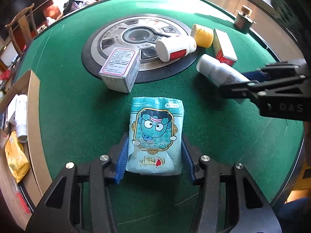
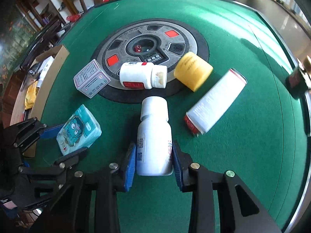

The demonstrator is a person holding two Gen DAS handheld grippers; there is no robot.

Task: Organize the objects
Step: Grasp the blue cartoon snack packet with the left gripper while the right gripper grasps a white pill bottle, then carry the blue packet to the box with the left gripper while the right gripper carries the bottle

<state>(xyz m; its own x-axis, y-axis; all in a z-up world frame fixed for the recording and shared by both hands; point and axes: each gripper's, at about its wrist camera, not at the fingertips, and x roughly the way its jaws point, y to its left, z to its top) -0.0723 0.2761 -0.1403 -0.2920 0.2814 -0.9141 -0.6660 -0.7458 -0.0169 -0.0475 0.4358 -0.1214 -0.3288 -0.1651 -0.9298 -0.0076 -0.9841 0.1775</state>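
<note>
My left hand-held gripper (image 1: 154,160) clasps the teal tissue pack (image 1: 155,136) lying on the green table (image 1: 68,97). My right hand-held gripper (image 2: 153,167) pinches a white bottle (image 2: 154,141) lying there too. Beyond, a boxed carton (image 1: 119,69) and red-labelled bottle (image 1: 175,48) rest on the centre disc (image 1: 120,36).

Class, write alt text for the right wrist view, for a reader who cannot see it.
The right gripper straddles a white bottle lying on a green felt table. Beyond lie a second white bottle, a yellow tub and two boxes; at left, the left gripper flanks a teal packet.
</note>
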